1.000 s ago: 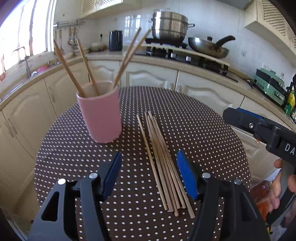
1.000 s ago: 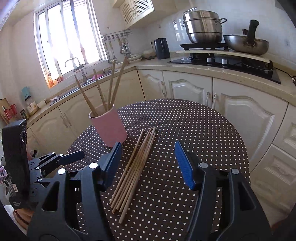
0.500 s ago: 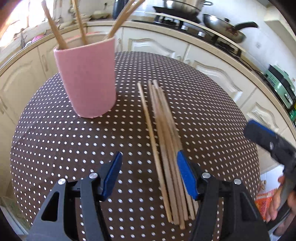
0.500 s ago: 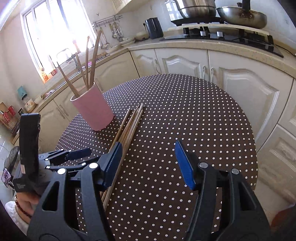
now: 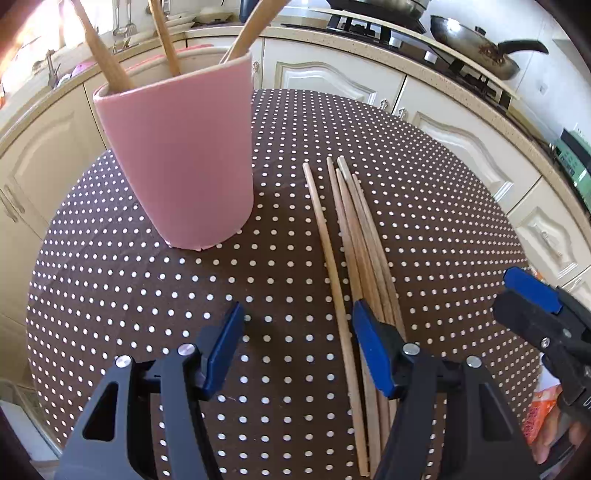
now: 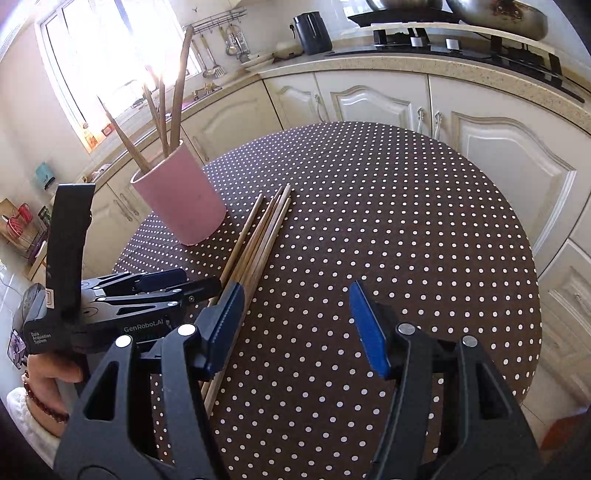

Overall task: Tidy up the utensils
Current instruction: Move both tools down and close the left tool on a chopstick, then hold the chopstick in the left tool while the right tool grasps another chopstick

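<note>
A pink cup (image 5: 181, 155) with several wooden chopsticks standing in it sits on the round dotted table (image 5: 110, 277); it also shows in the right wrist view (image 6: 181, 199). Several loose wooden chopsticks (image 5: 351, 251) lie in a bundle beside the cup, also seen in the right wrist view (image 6: 258, 240). My left gripper (image 5: 297, 347) is open and low over the table, its right finger on the bundle and the leftmost chopstick between its jaws. My right gripper (image 6: 295, 325) is open and empty above the table, right of the bundle.
Cream kitchen cabinets and a counter (image 6: 406, 66) curve around behind the table. A stove with a pan (image 5: 476, 51) stands at the back right. A kettle (image 6: 312, 33) and hanging utensils are by the window.
My left gripper has moved forward and down toward the loose chopsticks, so the cup and the bundle loom larger. My right gripper has tilted down toward the table.
</note>
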{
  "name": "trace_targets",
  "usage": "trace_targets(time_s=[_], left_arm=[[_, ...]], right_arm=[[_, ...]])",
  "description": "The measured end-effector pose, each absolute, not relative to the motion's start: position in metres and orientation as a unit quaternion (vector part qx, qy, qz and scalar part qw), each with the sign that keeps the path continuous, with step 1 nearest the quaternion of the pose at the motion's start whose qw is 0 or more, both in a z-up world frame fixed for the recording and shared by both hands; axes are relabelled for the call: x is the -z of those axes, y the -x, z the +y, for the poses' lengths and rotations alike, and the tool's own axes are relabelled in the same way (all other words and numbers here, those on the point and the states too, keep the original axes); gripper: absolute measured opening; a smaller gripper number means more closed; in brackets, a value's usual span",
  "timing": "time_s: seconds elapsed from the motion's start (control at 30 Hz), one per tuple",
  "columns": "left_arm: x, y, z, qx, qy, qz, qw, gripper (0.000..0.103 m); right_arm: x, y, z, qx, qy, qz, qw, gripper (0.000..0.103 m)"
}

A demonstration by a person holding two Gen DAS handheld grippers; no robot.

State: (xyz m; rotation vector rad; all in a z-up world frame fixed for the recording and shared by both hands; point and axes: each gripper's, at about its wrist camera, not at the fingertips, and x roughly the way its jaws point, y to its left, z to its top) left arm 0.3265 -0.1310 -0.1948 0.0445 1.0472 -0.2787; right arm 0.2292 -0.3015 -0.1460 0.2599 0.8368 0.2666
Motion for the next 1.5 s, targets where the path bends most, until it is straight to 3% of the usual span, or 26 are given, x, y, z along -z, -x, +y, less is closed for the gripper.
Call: trace_targets(time_s=[0.2,0.27,0.33,0.4,0.57,0.77,1.13,1.5], left_arm=[[0.196,-0.33,-0.152,0.11,-0.078,0.496,0.858,0.053],[0.195,-0.331,-0.15,0.111,-0.075,0.496,0.858,0.04],[0.193,-0.332,-0.142,0.106,-0.071,0.495,0.859,0.013],[0.193,-0.332,-0.132,0.109,-0.057,0.498,0.858,0.006],[0.192,-0.322,-0.117,0.127,-0.038,0.503,0.854,0.006],[0.194,-0.302,-0.093,0.144,-0.012,0.51,0.848,0.006],[0.197,-0.282,-0.074,0.154,0.003,0.51,0.846,0.006],[0.195,-0.309,-0.082,0.156,0.009,0.528,0.834,0.006]], right_arm=[[0.15,-0.24,-0.296,-0.128,-0.124,0.428,0.886,0.059],[0.15,-0.244,-0.293,-0.129,-0.12,0.438,0.881,0.059],[0.152,-0.248,-0.29,-0.133,-0.118,0.451,0.875,0.059],[0.153,-0.253,-0.284,-0.138,-0.112,0.465,0.867,0.059],[0.156,-0.27,-0.264,-0.15,-0.101,0.492,0.851,0.058],[0.16,-0.285,-0.246,-0.134,-0.07,0.518,0.842,0.035],[0.17,-0.302,-0.219,-0.105,-0.021,0.543,0.833,0.033],[0.173,-0.336,-0.189,-0.066,0.047,0.586,0.806,0.031]])
